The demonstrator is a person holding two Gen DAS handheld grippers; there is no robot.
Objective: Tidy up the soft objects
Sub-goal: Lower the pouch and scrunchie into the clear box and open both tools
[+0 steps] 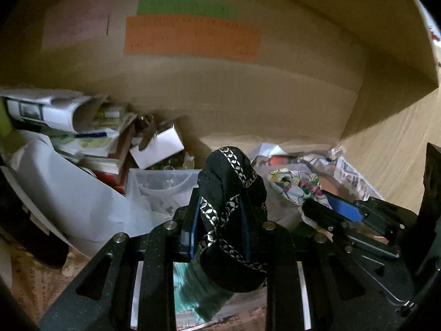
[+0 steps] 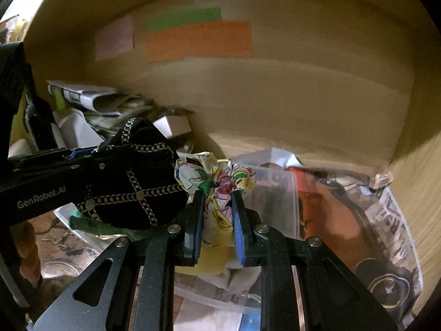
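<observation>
Nearest the left wrist camera, a black cloth (image 1: 231, 215) with silver chain trim is pinched between the fingers (image 1: 194, 229) of the left gripper (image 1: 220, 209). Its long axis runs forward along the fingers, so that one bunched end stands out past the tips and the other hangs down behind them, where a green fabric (image 1: 198, 289) is also seen. In the right wrist view, a flower-print cloth (image 2: 217, 187) is clamped between the blue-padded fingers (image 2: 238, 231) of the right gripper (image 2: 217, 195); it too lies along the fingers, with a crumpled head above the tips and a yellow tail drooping below.

The two bundles are held just beside each other, the black one to the left of the printed one, and whether they touch cannot be told. Both are carried in the air, over a clear plastic tub (image 2: 278, 198) that sits directly below and ahead. The tub lies a little nearer the right gripper in its own view, while in the left view its rim (image 1: 162, 173) is seen just left of the black cloth. The coming move is judged to be a lowering of one cloth into that tub, and the right side looks better placed for it.

Farther off, rolled papers (image 1: 49, 110), a small white box (image 1: 160, 143) and a newspaper-wrapped bundle (image 2: 386, 220) are crowded around. Behind everything, a cardboard wall (image 1: 248, 88) bearing green and orange labels (image 1: 193, 38) closes the scene.
</observation>
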